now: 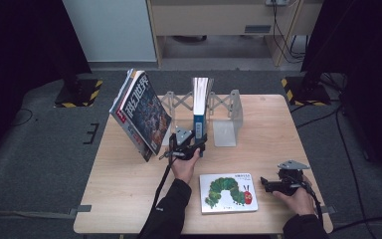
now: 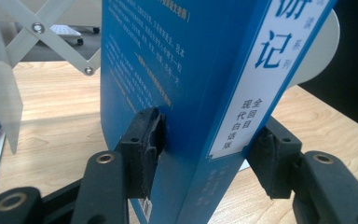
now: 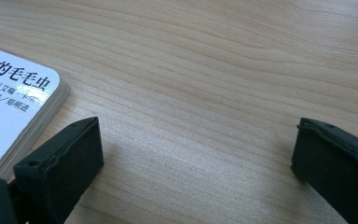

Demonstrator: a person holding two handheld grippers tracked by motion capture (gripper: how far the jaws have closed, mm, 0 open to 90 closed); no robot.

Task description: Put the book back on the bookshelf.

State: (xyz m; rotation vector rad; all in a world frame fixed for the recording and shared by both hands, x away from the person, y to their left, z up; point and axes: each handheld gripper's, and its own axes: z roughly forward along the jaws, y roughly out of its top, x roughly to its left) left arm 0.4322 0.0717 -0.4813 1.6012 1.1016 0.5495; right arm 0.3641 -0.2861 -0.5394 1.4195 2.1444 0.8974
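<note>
A thick blue book stands upright on its edge in the metal expanding book rack at the back of the table. My left gripper straddles its lower end. In the left gripper view the blue book sits between the jaws of the left gripper: one pad rests against the cover and the other stands just off the far side, so the grip looks loose. My right gripper rests open, low over bare wood, right of a white caterpillar picture book. That book's corner lies beside the open right gripper.
A large dark magazine-style book leans tilted at the rack's left end, overhanging the wooden table. The rack's scissor links are visible left of the blue book. Black stands and cables surround the table on the floor.
</note>
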